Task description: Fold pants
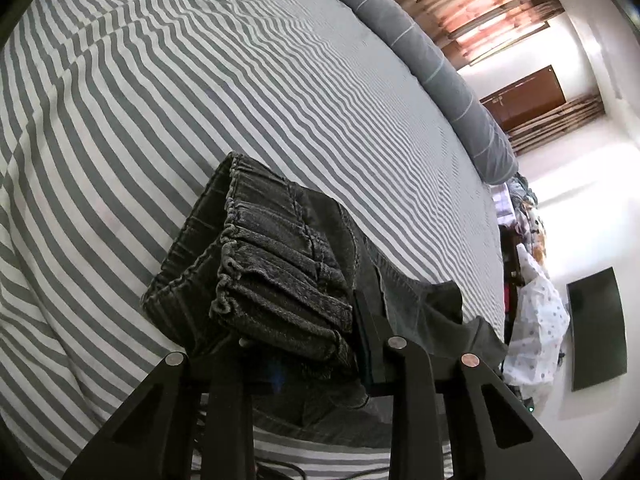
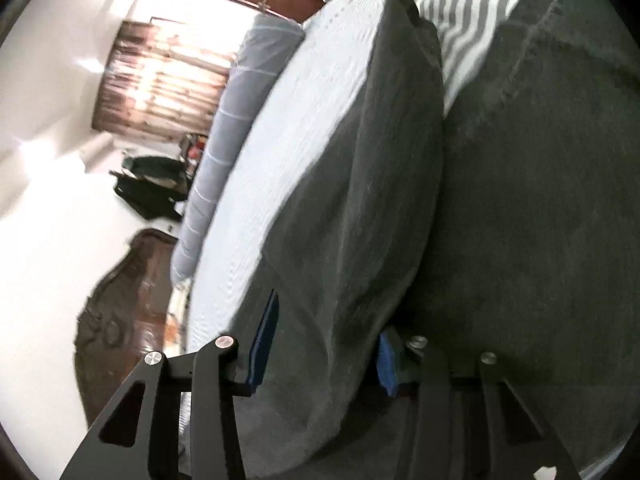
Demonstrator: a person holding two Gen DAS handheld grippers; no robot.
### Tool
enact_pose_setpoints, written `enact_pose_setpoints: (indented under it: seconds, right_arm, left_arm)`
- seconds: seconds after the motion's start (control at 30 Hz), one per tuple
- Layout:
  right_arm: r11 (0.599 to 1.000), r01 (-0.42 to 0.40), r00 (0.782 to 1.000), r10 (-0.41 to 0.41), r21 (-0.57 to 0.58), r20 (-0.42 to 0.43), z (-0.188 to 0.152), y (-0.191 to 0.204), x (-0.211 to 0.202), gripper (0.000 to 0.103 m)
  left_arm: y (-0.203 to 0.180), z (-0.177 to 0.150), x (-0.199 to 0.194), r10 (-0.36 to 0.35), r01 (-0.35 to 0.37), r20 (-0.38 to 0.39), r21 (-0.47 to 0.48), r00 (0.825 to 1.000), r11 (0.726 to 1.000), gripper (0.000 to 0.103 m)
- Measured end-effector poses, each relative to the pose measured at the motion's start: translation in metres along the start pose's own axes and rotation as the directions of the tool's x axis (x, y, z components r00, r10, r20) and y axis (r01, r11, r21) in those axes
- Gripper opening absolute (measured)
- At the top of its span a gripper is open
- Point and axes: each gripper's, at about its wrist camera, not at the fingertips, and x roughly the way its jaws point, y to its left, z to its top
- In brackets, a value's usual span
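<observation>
Dark grey denim pants (image 1: 280, 264) lie on the striped bed sheet (image 1: 180, 100), their gathered elastic waistband bunched up in the left wrist view. My left gripper (image 1: 300, 344) is shut on that waistband; the right pad (image 1: 366, 340) presses its side and the other pad is hidden under the cloth. In the right wrist view a thick fold of the pants (image 2: 360, 200) runs away from the camera, over more of the same cloth at the right. My right gripper (image 2: 324, 356) is shut on this fold, with a blue pad (image 2: 262, 344) against each side.
A long grey bolster (image 1: 420, 52) lies along the bed's far edge. Beyond it are a curtained window (image 1: 480, 12), a wooden door (image 1: 524, 96), a dark wall screen (image 1: 596, 328) and a pile of clothes (image 1: 532, 320). A dark bag (image 2: 152, 188) sits on the floor.
</observation>
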Motion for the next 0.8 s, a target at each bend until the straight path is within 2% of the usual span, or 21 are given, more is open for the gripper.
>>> enact_pose_setpoints:
  seconds: [0.17, 0.23, 0.3, 0.57, 0.7, 0.8]
  right_arm:
    - [0.997, -0.073, 0.997, 0.073, 0.015, 0.028, 0.009, 0.000, -0.014, 0.040]
    - [0.998, -0.067, 0.997, 0.066, 0.000, 0.041, 0.011, 0.003, -0.018, 0.033]
    - [0.998, -0.057, 0.997, 0.057, 0.001, 0.053, 0.012, 0.002, -0.020, 0.017]
    - [0.994, 0.074, 0.993, -0.081, 0.077, 0.089, 0.034, -0.008, -0.021, 0.009]
    - [0.980, 0.192, 0.976, -0.197, 0.054, 0.089, 0.034, 0.007, -0.025, 0.004]
    - [0.963, 0.269, 0.955, -0.265, -0.012, 0.130, 0.032, 0.027, -0.049, 0.004]
  left_arm:
    - [0.002, 0.000, 0.003, 0.031, -0.031, -0.008, -0.005, 1.000, 1.000, 0.028]
    - [0.003, -0.001, 0.004, 0.045, -0.045, -0.011, -0.011, 0.999, 0.999, 0.028]
    - [0.004, -0.003, 0.006, 0.056, -0.056, -0.016, -0.016, 0.998, 0.998, 0.028]
    - [-0.001, -0.002, 0.009, 0.108, -0.108, -0.030, 0.001, 0.994, 0.994, 0.027]
    - [-0.015, 0.004, 0.007, 0.121, -0.121, -0.020, 0.013, 0.992, 0.993, 0.023]
    - [-0.036, 0.014, -0.003, 0.096, -0.097, 0.014, 0.089, 0.995, 0.991, 0.022]
